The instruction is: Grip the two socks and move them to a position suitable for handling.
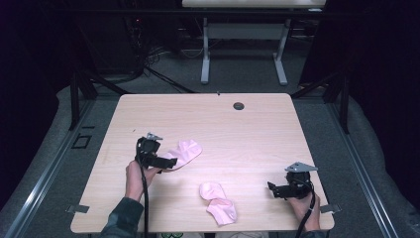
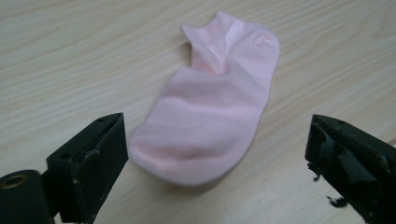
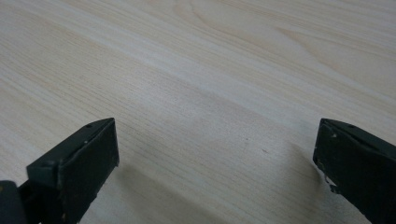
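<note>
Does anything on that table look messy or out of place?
Slightly. The near sock lies crumpled and folded on itself. The far sock lies mostly flat, its cuff puckered, in front of the open left gripper. Nothing looks damaged.

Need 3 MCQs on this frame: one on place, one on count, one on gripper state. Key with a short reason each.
1. Where does the sock by the left gripper lie?
A. flat on the table, ahead of the open jaws
B. clamped between the jaws
C. on the floor

2. How many pink socks are on the table?
A. one
B. two
C. four

3. What is the right gripper doing?
A. shut on a sock
B. open above bare wood
C. pressing on the grommet hole

Key:
1 A: in the left gripper view the flat pink sock lies on the wood between and beyond the spread jaws, untouched.
2 B: the high view shows that sock and a crumpled pink sock near the front edge.
3 B: the right gripper view shows wide jaws with wood grain between them.
</note>
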`<state>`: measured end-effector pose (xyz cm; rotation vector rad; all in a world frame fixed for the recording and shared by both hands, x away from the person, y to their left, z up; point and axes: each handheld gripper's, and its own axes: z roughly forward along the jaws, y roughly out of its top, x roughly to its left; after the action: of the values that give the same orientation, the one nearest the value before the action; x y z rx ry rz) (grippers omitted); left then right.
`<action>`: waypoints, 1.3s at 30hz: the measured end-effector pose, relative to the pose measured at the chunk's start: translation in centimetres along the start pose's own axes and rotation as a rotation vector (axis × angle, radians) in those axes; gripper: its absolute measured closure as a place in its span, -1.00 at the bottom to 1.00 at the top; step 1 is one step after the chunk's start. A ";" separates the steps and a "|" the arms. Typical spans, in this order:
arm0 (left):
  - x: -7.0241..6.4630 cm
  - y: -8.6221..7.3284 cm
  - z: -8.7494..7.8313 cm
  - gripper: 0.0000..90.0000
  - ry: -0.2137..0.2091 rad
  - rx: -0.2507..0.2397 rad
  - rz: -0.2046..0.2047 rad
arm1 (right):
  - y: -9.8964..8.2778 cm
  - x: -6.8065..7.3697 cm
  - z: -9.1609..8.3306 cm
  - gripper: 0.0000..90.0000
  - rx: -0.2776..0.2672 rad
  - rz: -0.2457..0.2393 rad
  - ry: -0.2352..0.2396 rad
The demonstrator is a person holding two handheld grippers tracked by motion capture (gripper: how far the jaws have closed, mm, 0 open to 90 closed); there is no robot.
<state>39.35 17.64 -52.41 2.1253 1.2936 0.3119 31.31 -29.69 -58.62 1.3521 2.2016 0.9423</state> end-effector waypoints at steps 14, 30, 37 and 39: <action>-0.7 4.3 6.4 -0.46 0.025 0.177 -0.019 | -0.1 0.1 0.0 -0.97 -0.006 -0.001 -0.011; -1.6 3.3 7.3 0.79 0.109 0.129 0.035 | 0.0 0.1 0.1 -0.90 0.013 -0.010 -0.022; -1.4 3.1 6.4 0.84 0.023 0.092 -0.006 | -0.1 0.1 0.2 -0.88 0.010 -0.002 -0.020; -2.2 3.6 5.6 0.84 0.001 0.076 0.026 | 0.0 0.1 0.2 -0.88 0.010 -0.002 -0.020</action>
<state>43.62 12.46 -54.33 2.2071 1.2985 0.2789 31.33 -29.56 -58.76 1.3577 2.1952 0.9139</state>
